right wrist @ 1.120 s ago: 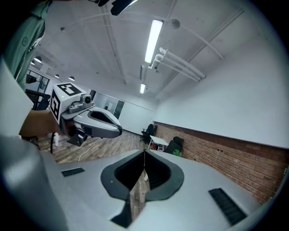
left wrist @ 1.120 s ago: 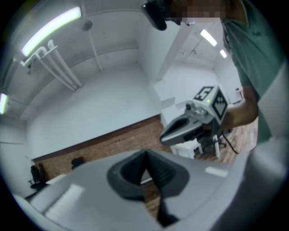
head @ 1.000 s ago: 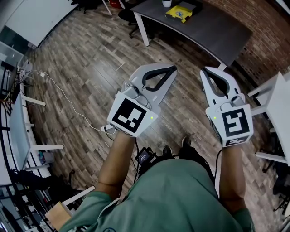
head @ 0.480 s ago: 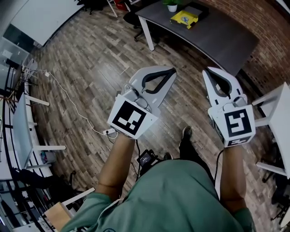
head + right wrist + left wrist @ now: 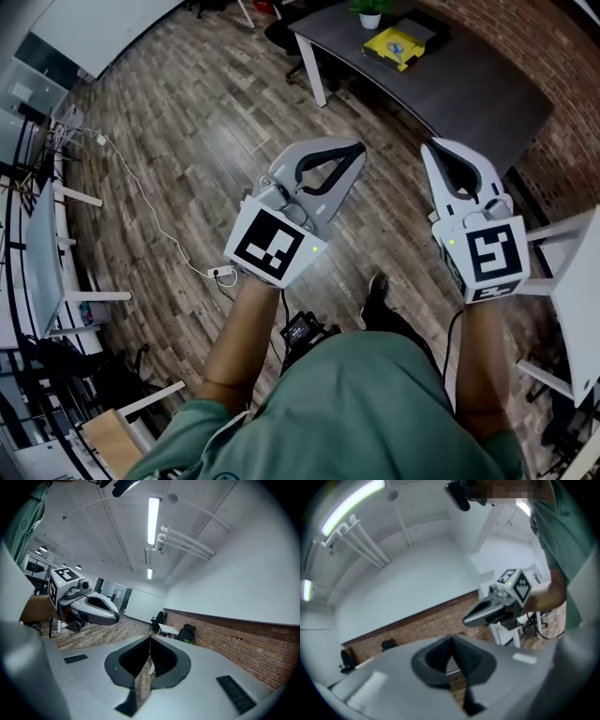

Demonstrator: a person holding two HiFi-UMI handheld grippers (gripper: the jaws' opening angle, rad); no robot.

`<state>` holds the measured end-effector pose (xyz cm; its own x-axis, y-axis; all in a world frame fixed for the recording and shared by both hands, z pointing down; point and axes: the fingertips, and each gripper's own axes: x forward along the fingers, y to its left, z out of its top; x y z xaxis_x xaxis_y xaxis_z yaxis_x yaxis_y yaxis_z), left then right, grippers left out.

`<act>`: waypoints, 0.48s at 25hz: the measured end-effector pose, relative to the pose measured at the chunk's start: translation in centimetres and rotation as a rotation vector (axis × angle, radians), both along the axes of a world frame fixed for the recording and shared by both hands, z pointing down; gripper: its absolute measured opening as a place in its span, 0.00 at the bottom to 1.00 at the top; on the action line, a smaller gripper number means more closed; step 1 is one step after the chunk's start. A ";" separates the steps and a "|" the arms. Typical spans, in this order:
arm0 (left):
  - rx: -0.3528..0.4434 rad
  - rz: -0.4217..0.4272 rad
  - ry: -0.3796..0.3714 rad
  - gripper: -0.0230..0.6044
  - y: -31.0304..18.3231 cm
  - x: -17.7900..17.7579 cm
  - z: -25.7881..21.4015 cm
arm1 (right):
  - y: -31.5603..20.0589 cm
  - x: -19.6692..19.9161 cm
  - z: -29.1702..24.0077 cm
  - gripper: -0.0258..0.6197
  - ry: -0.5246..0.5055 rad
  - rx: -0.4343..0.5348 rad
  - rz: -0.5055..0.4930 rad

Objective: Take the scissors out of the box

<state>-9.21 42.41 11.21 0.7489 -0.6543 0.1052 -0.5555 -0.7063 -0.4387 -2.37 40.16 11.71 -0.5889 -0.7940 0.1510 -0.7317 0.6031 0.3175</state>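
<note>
No scissors show in any view. A flat yellow box (image 5: pixel 395 44) lies on a dark grey desk (image 5: pixel 469 89) at the top of the head view, far from both grippers. My left gripper (image 5: pixel 354 150) is held in the air over the wooden floor, jaws shut with nothing between them; its own view shows the closed tips (image 5: pixel 451 638). My right gripper (image 5: pixel 433 147) hangs beside it, also shut and empty, tips (image 5: pixel 150 637) pressed together. Each gripper appears in the other's view: the right gripper (image 5: pixel 487 613), the left gripper (image 5: pixel 91 609).
A small potted plant (image 5: pixel 370 11) stands on the desk near the yellow box. A white table (image 5: pixel 577 272) sits at the right edge, another white desk (image 5: pixel 37 253) at the left. A white cable (image 5: pixel 141 202) trails across the floor. A brick wall runs behind the desk.
The dark desk and yellow box have slid down and right in the head view as the person comes closer. Both grippers hold the same pose, still shut.
</note>
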 end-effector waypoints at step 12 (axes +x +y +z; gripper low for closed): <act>-0.011 -0.014 -0.046 0.04 -7.3 5.1 -0.1 | -7.3 4.8 0.0 0.05 -0.046 -0.010 -0.026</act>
<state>-4.12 35.15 11.09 0.7340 -0.6631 0.1468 -0.5446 -0.7039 -0.4561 2.42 32.81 11.76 -0.6159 -0.7768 0.1316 -0.7292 0.6253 0.2780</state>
